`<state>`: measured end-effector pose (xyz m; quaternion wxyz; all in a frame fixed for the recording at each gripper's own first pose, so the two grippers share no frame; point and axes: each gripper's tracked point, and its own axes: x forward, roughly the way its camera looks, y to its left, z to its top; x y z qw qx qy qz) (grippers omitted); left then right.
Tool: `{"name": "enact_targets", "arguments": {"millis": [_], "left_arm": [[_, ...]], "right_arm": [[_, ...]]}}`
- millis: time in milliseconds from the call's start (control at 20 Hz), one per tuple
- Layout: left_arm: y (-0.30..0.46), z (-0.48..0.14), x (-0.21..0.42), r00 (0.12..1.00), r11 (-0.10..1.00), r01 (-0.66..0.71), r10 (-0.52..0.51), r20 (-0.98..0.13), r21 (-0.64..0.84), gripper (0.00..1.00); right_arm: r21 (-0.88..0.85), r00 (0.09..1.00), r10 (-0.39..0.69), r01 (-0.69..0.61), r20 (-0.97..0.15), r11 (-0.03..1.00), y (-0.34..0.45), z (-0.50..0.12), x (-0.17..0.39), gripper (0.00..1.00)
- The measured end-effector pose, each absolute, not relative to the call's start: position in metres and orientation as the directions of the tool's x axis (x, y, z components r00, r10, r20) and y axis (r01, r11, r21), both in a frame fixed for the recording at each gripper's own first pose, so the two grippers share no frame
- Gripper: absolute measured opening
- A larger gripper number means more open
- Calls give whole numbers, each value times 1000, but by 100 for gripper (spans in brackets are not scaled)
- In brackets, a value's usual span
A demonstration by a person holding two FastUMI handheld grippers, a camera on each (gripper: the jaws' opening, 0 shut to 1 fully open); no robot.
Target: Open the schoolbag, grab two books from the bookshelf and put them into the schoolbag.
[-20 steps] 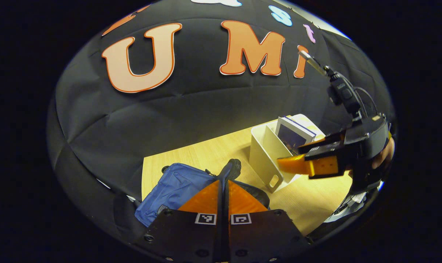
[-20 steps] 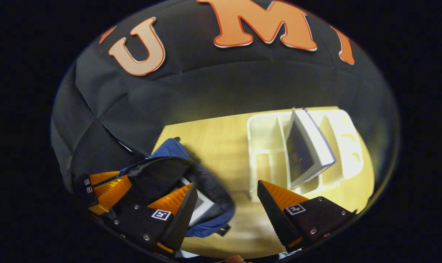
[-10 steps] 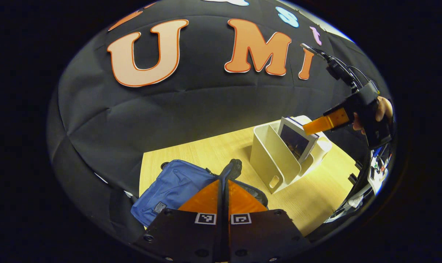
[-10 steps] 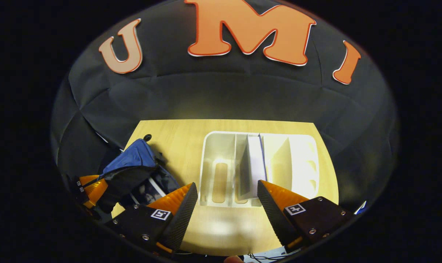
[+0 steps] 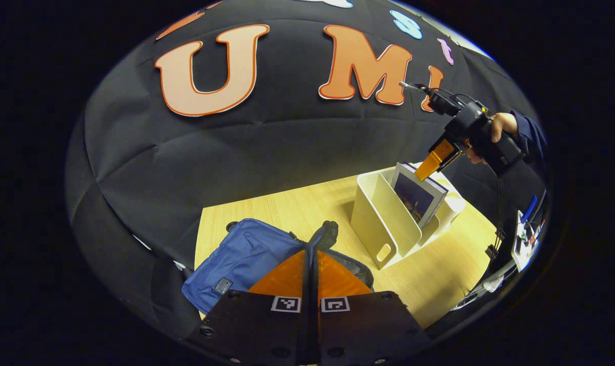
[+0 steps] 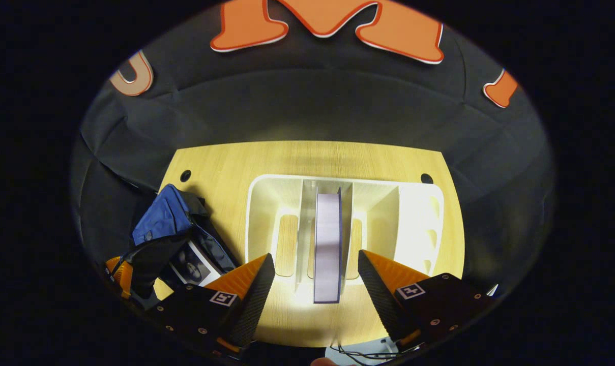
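A blue schoolbag (image 5: 236, 259) (image 6: 165, 223) lies at the left of the wooden table. My left gripper (image 5: 310, 254) (image 6: 119, 267) is shut on its black flap and holds the mouth open. One book (image 6: 193, 259) shows inside the bag. A white bookshelf (image 5: 383, 218) (image 6: 269, 203) stands to the right with a second book (image 5: 419, 195) (image 6: 328, 244) upright in its middle slot. My right gripper (image 6: 315, 256) (image 5: 429, 165) hovers open just above that book's top edge, one finger on each side, not touching.
The table (image 6: 307, 157) has two cable holes near its back corners (image 6: 185, 175) (image 6: 426, 178). The bookshelf's other slots hold nothing. A person's hand (image 5: 498, 124) holds the right gripper. Small items (image 5: 526, 234) lie beyond the table's right edge.
My right gripper has swung away from the bag, over to the bookshelf, and now lines up above the upright book, still open. The left gripper has kept its hold on the flap.
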<state>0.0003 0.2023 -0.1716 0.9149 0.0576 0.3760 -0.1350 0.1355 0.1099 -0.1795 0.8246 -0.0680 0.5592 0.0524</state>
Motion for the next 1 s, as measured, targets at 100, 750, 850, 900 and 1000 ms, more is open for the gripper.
{"name": "enact_targets", "arguments": {"millis": [100,750,850,900,1000], "left_arm": [[203,-173,-1,676,959,284,-201,-709,-1,0],[205,-177,-2,671,962,270,-207,-712,-26,0],[204,-178,-3,670,962,272,-211,-711,-29,1],[205,-179,-3,670,961,275,-213,-711,-28,0],[204,-178,-2,670,960,278,-216,-710,-30,0]], "right_arm": [[-52,322,6,-170,-947,984,111,-193,136,97],[-63,177,-43,-106,-983,992,97,-208,144,27],[-31,195,-10,-104,-981,994,99,-188,140,25],[-23,210,0,-110,-978,994,98,-179,139,25],[-25,245,5,-121,-970,992,94,-157,136,25]]}}
